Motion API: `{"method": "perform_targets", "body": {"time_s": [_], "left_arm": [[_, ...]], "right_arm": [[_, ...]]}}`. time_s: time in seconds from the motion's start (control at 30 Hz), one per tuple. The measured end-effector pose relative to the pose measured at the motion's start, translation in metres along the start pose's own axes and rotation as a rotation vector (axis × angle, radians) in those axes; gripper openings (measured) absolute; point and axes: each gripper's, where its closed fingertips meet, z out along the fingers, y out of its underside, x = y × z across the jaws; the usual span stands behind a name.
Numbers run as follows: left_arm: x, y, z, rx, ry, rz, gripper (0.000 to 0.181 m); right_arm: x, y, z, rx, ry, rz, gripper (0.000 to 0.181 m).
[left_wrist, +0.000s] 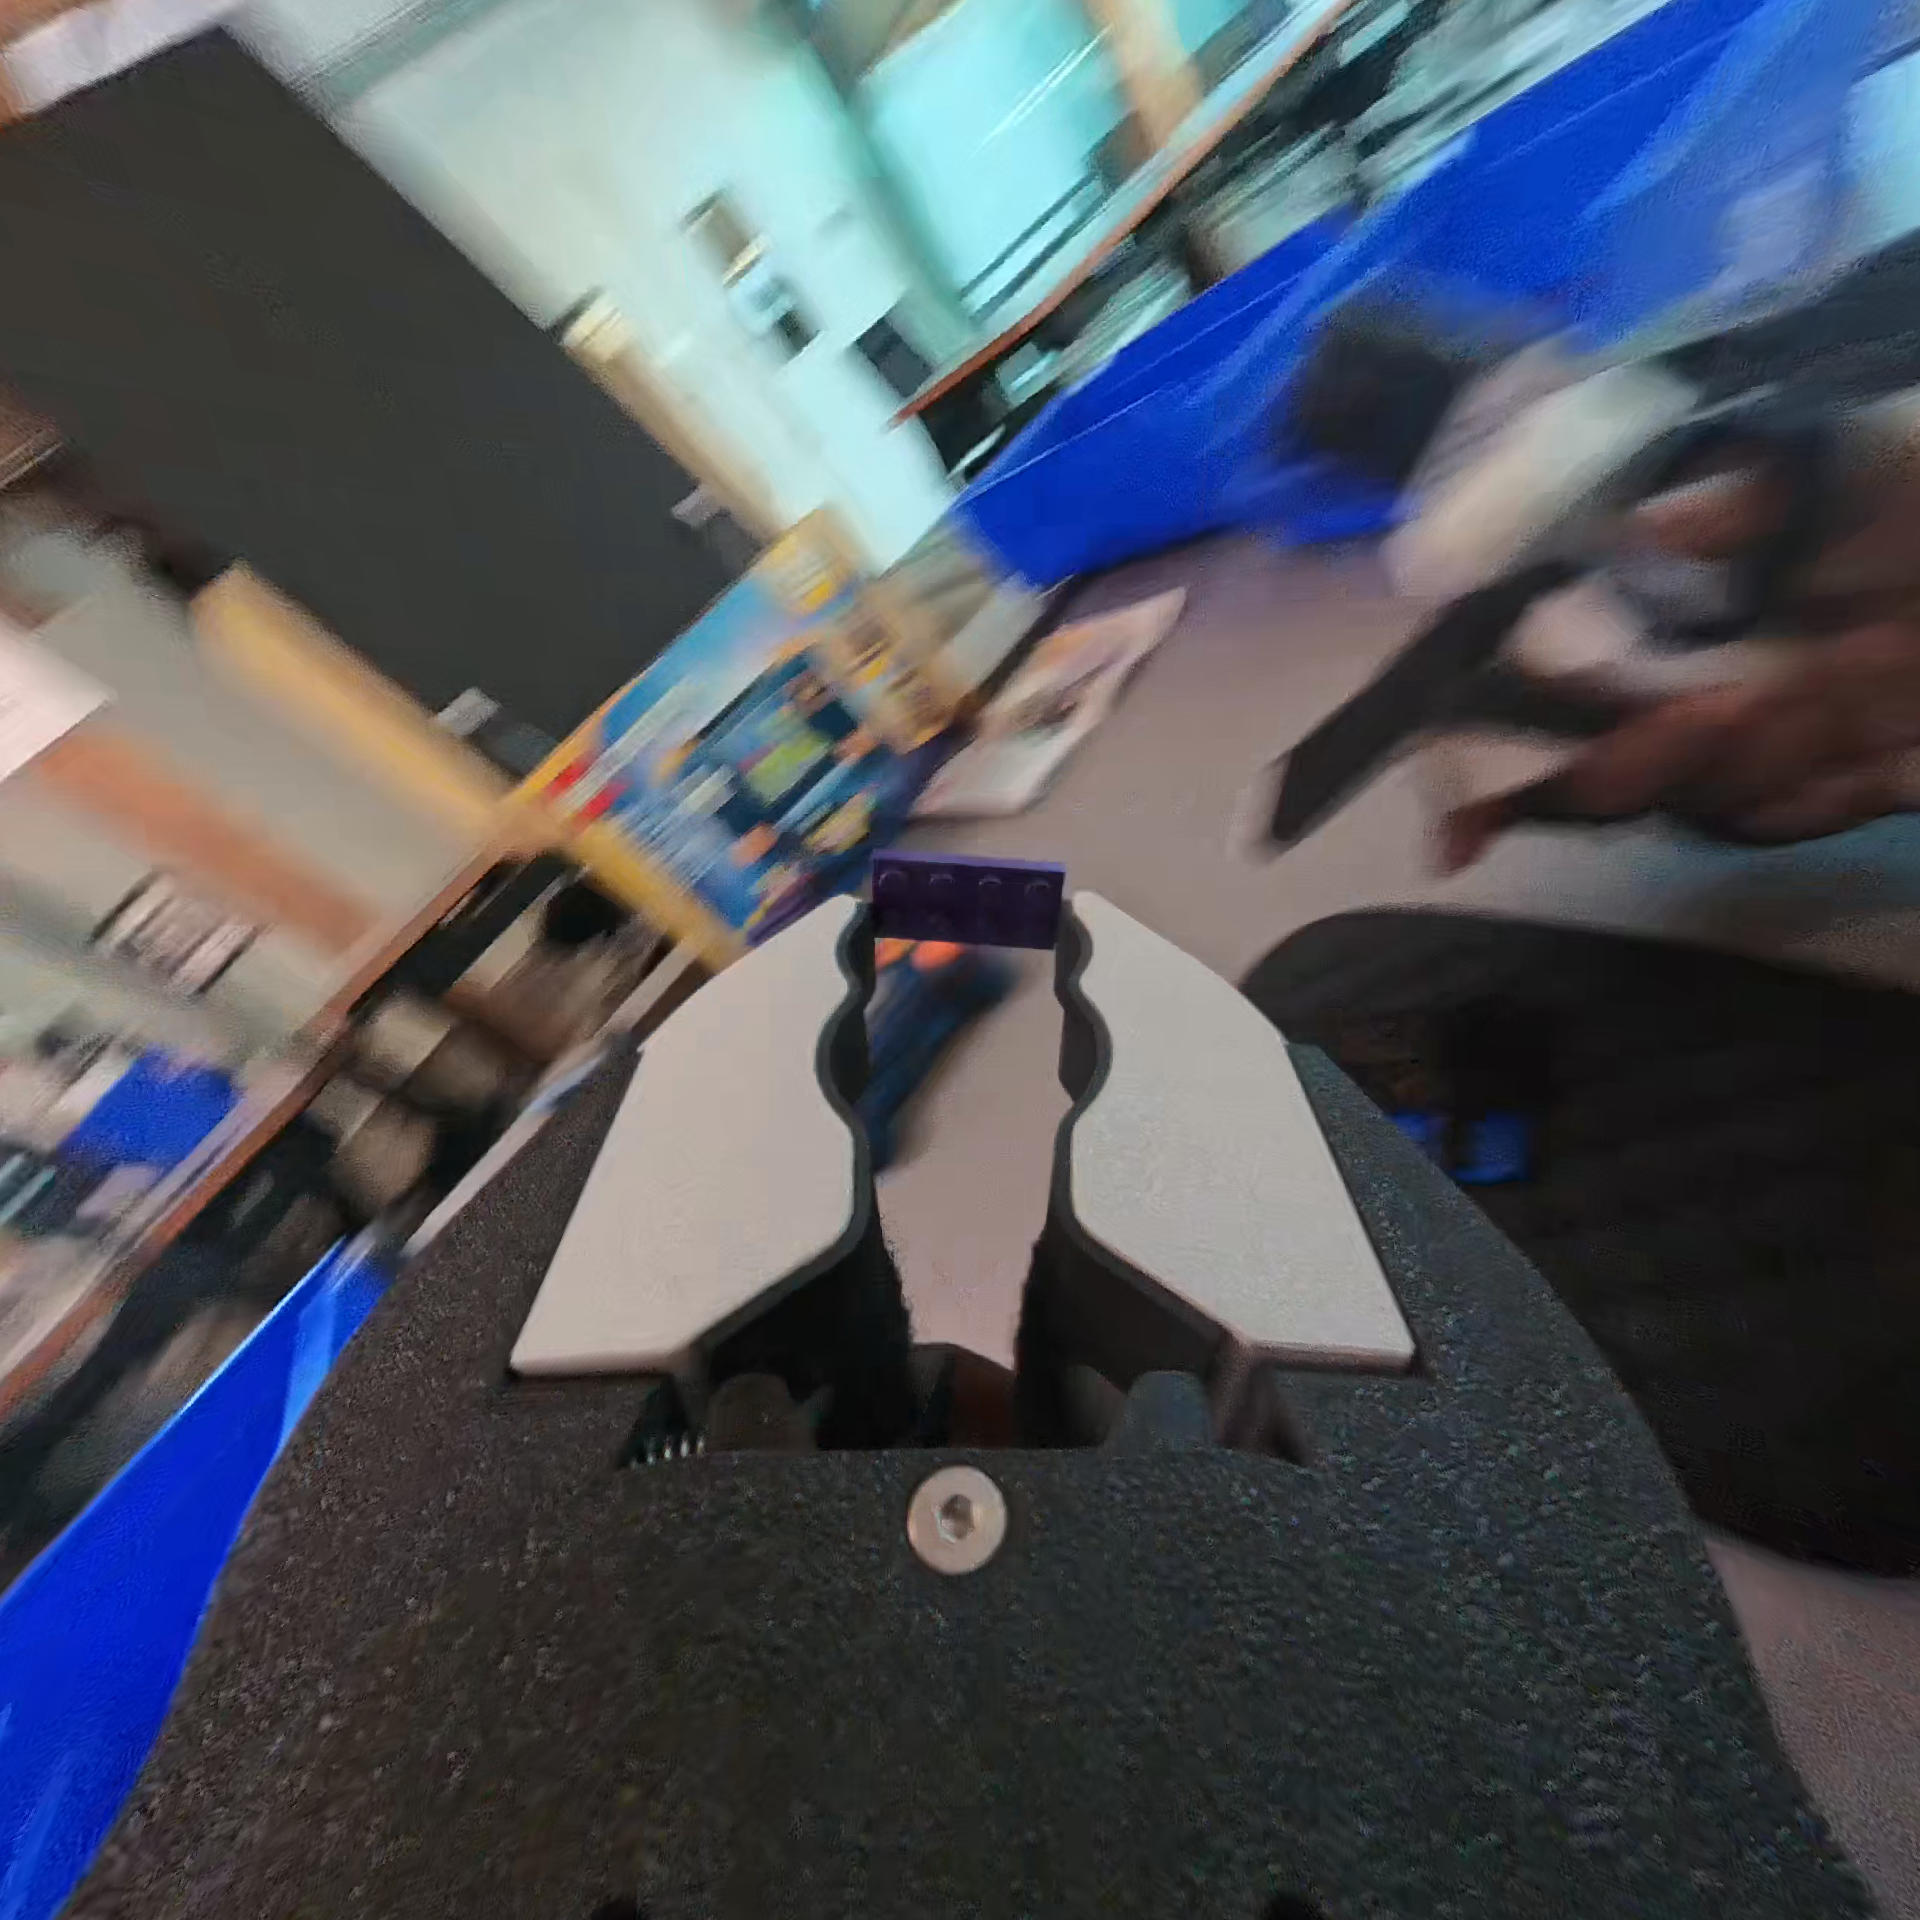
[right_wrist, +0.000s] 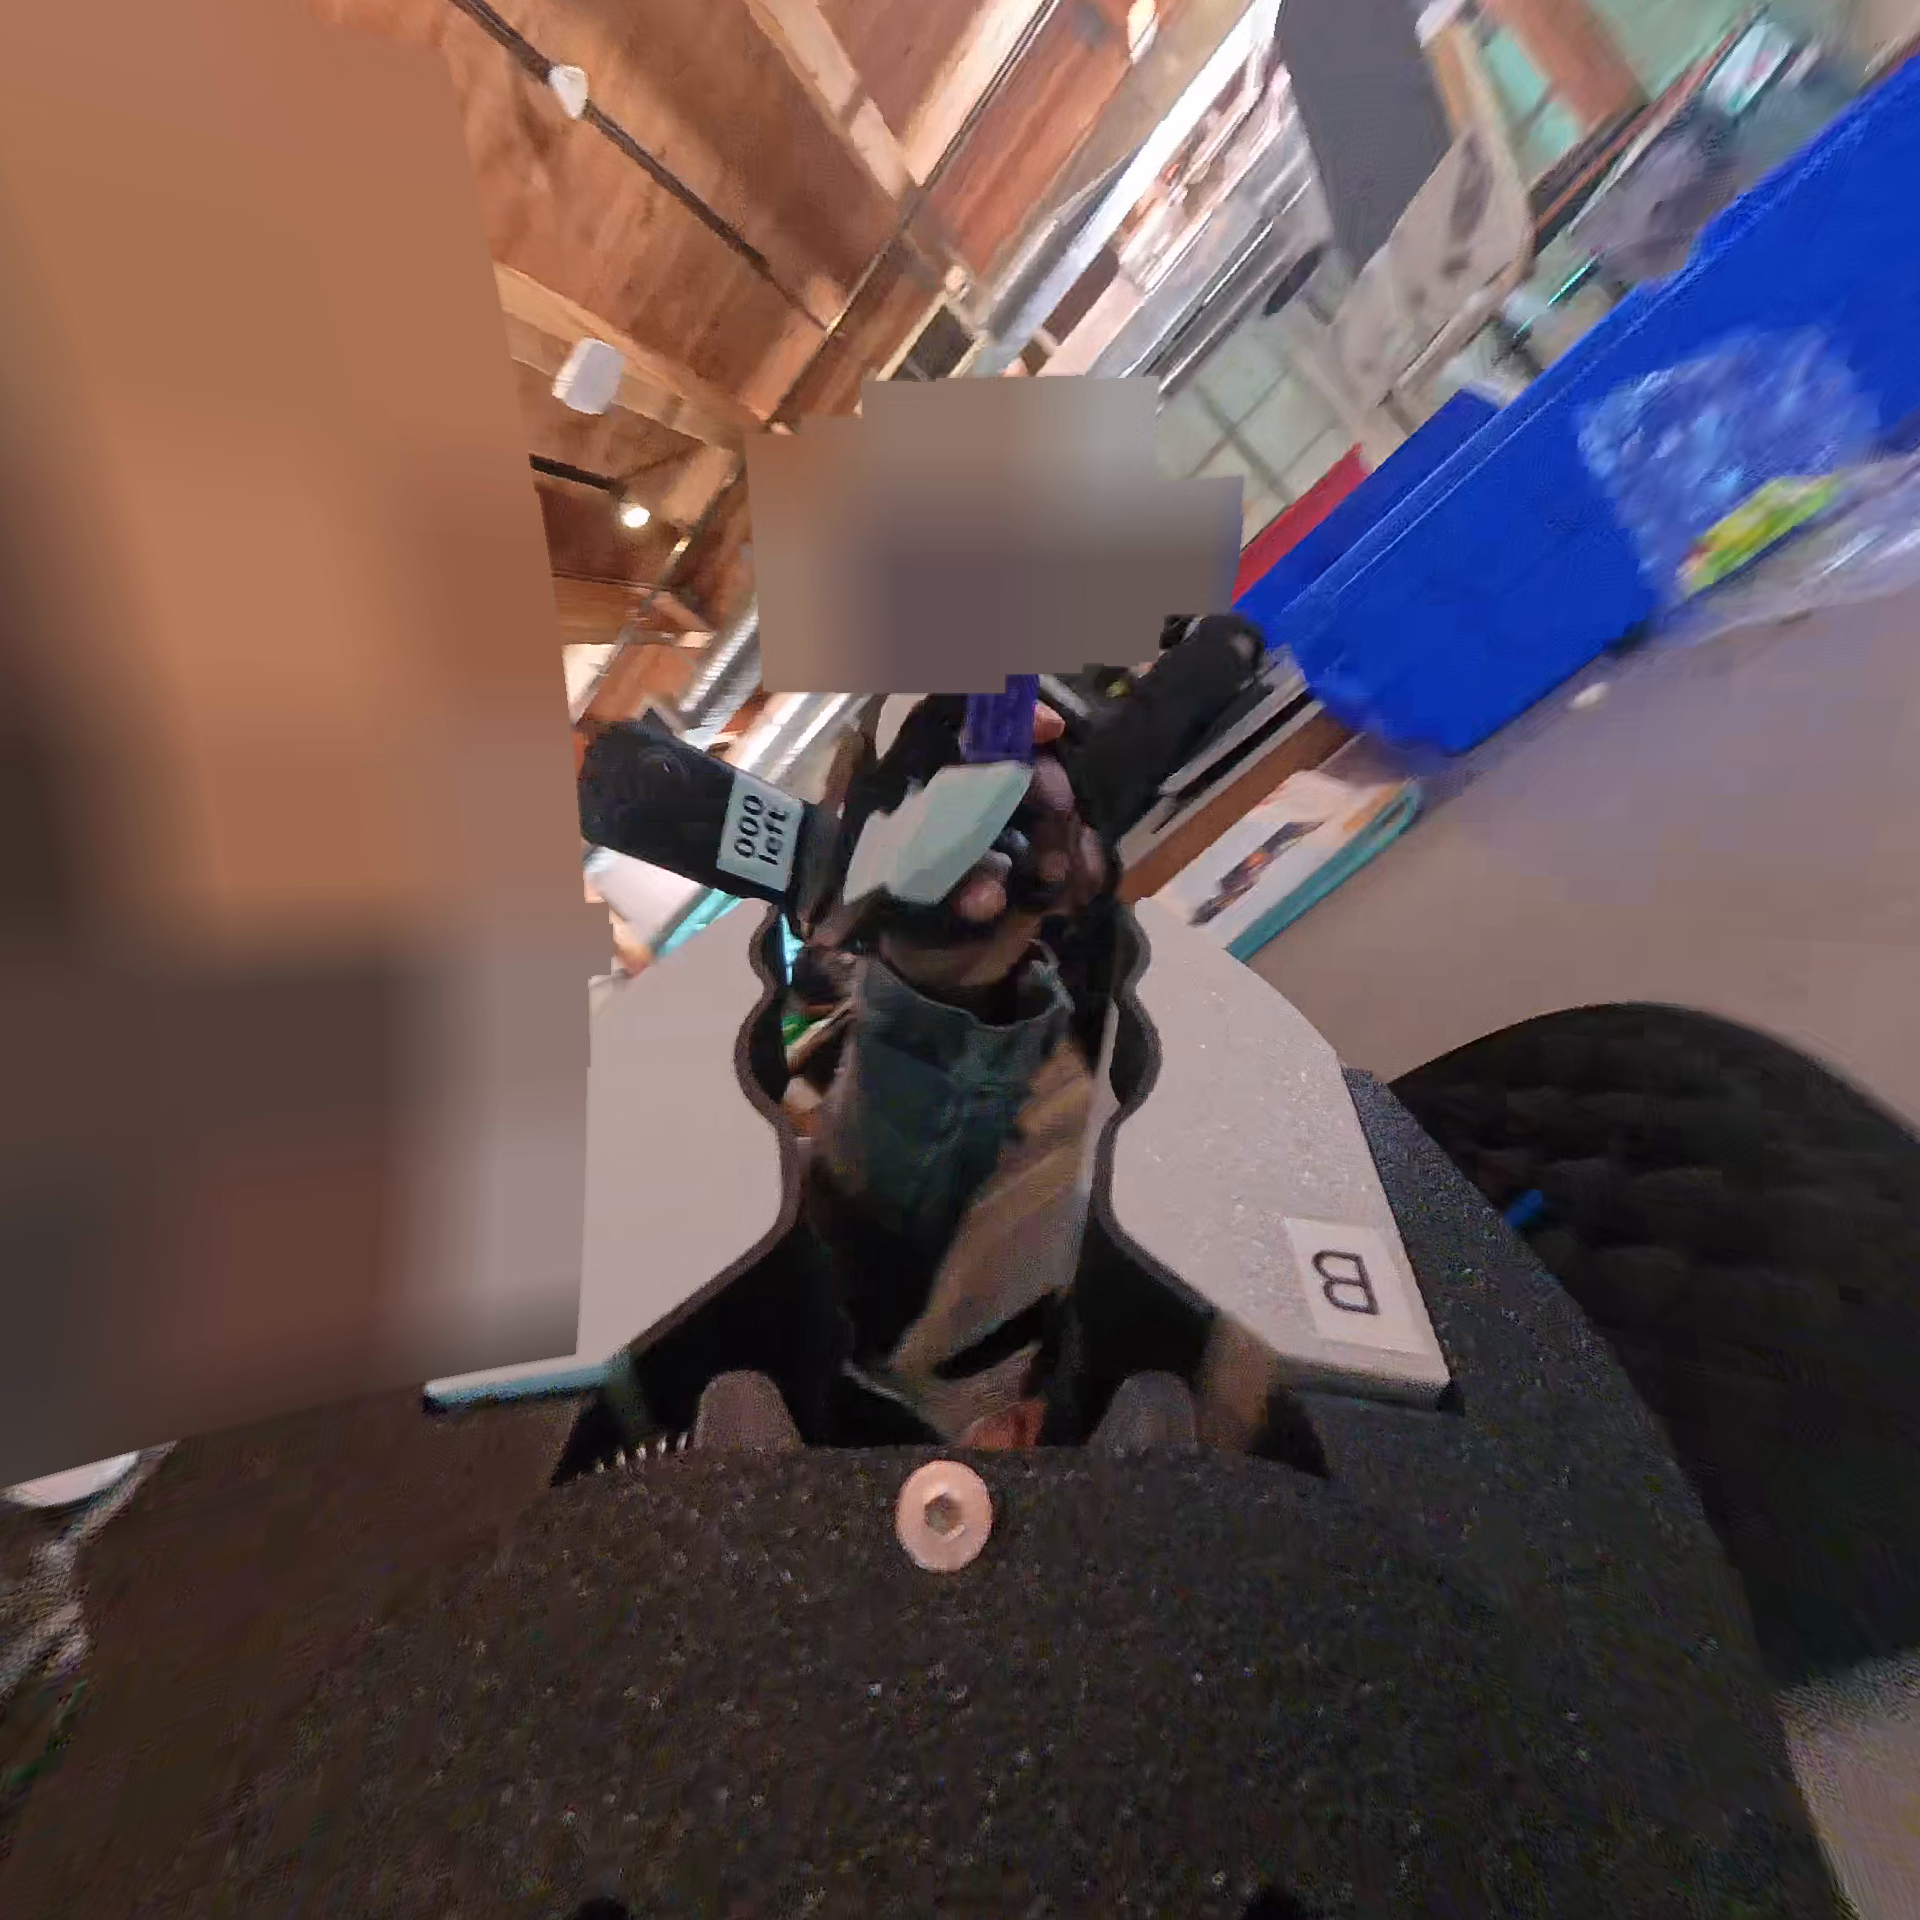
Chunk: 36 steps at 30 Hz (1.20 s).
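The left claw grips a small purple studded brick plate between its two pale grey fingertips, the plate spanning the gap at the very tips with its studded face toward the camera. It is held in the air above a light grey tabletop; everything behind it is smeared by motion blur. Toward the far edge of the tabletop stands a colourful toy box in blue and yellow, with a flat booklet lying just beside it. Blue bins sit along the far side. A dark round pad lies on the tabletop to the right of the claw, and beyond it the other gripper shows as a dark blur. The right claw stands open with nothing between its grey fingers, which are spread wide apart. It points at the left gripper, seen farther off, raised, carrying the purple plate at its tip, with a person's hand and dark sleeve behind it. Blue bins and the grey tabletop lie to the right, with the dark pad near the right claw. Wooden ceiling beams fill the upper background.
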Motion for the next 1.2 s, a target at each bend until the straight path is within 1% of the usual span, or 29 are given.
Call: {"method": "perform_targets", "body": {"time_s": [0.03,0.1,0.17,0.2,0.27,0.37,0.4,0.43,0.47,0.57,0.6,0.63,0.67,0.7,0.8,0.87,0.9,0.97,1.0,1.03,1.07,1.1,1.13,1.17,1.2], "left_arm": [[-0.032,0.019,-0.009,-0.088,-0.092,-0.031,0.033],[-0.096,0.058,-0.035,-0.242,-0.253,-0.119,0.033],[-0.16,0.091,-0.063,-0.332,-0.404,-0.202,0.032],[-0.184,0.107,-0.073,-0.38,-0.434,-0.246,0.032],[-0.223,0.136,-0.084,-0.439,-0.464,-0.345,0.032],[-0.256,0.177,-0.09,-0.524,-0.473,-0.506,0.033],[-0.261,0.183,-0.088,-0.519,-0.457,-0.541,0.051],[-0.263,0.184,-0.085,-0.496,-0.433,-0.565,0.063],[-0.266,0.183,-0.084,-0.47,-0.425,-0.584,0.069],[-0.275,0.174,-0.085,-0.397,-0.465,-0.58,0.088],[-0.275,0.168,-0.084,-0.361,-0.472,-0.564,0.093],[-0.271,0.157,-0.081,-0.308,-0.459,-0.538,0.103],[-0.263,0.143,-0.075,-0.245,-0.428,-0.512,0.115],[-0.248,0.13,-0.07,-0.209,-0.377,-0.47,0.119],[-0.187,0.102,-0.055,-0.188,-0.215,-0.368,0.121],[-0.138,0.083,-0.046,-0.141,-0.096,-0.316,0.121],[-0.117,0.074,-0.042,-0.106,-0.066,-0.309,0.121],[-0.08,0.054,-0.037,0.004,-0.015,-0.329,0.116],[-0.064,0.044,-0.037,0.058,0.001,-0.342,0.107],[-0.056,0.037,-0.039,0.106,-0.022,-0.343,0.078],[-0.054,0.033,-0.043,0.139,-0.076,-0.335,0.009],[-0.055,0.033,-0.047,0.142,-0.131,-0.36,0.0],[-0.053,0.035,-0.049,0.121,-0.149,-0.411,0.0],[-0.048,0.035,-0.051,0.112,-0.132,-0.423,0.0],[-0.039,0.032,-0.05,0.117,-0.083,-0.401,0.0]], "right_arm": [[0.003,-0.006,-0.005,0.026,0.059,-0.112,0.061],[0.009,-0.011,-0.015,0.04,0.166,-0.318,0.061],[0.014,-0.008,-0.022,0.022,0.234,-0.458,0.059],[0.018,-0.006,-0.024,0.015,0.252,-0.49,0.058],[0.015,-0.009,-0.026,0.055,0.223,-0.459,0.056],[0.015,-0.017,-0.031,0.11,0.202,-0.409,0.057],[0.015,-0.019,-0.032,0.12,0.199,-0.408,0.057],[0.015,-0.019,-0.033,0.126,0.202,-0.409,0.056],[0.015,-0.02,-0.034,0.13,0.205,-0.409,0.056],[0.014,-0.02,-0.034,0.131,0.197,-0.395,0.055],[0.014,-0.02,-0.034,0.13,0.194,-0.392,0.055],[0.014,-0.02,-0.034,0.129,0.191,-0.391,0.055],[0.014,-0.02,-0.034,0.129,0.191,-0.39,0.055],[0.013,-0.019,-0.034,0.127,0.193,-0.392,0.055],[0.013,-0.016,-0.033,0.118,0.205,-0.404,0.061],[0.014,-0.013,-0.032,0.104,0.223,-0.427,0.074],[0.014,-0.012,-0.031,0.097,0.234,-0.447,0.081],[0.012,-0.011,-0.029,0.093,0.262,-0.519,0.102],[0.011,-0.01,-0.027,0.095,0.279,-0.568,0.114],[0.011,-0.01,-0.027,0.093,0.301,-0.621,0.123],[0.008,-0.009,-0.026,0.08,0.308,-0.685,0.115],[0.001,-0.005,-0.027,0.061,0.286,-0.768,0.078],[-0.009,0.001,-0.027,0.024,0.243,-0.866,0.016],[-0.015,0.003,-0.027,0.005,0.231,-0.941,0.0],[-0.014,0.001,-0.028,-0.016,0.262,-0.955,0.0]]}}
